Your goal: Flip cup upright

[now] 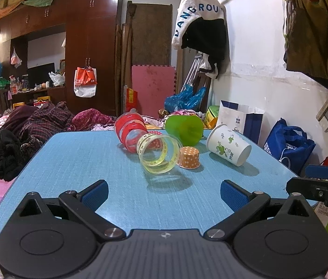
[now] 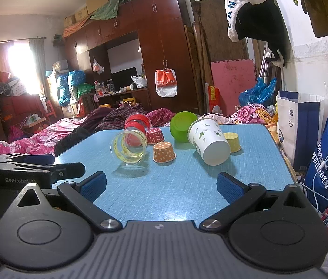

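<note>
Several cups sit on a blue table. A white paper cup with green print leans tilted, wide mouth down against the table. A clear cup with yellow bands lies on its side, and a red-banded clear cup lies behind it. A green cup lies on its side. An orange dotted cup stands upside down. My left gripper and right gripper are both open and empty, near the table's front edge.
A red dotted cup and a yellow cup stand upside down at the back. A bed with piled clothes lies left of the table. Bags stand along the right wall. The right gripper shows at the right edge of the left wrist view.
</note>
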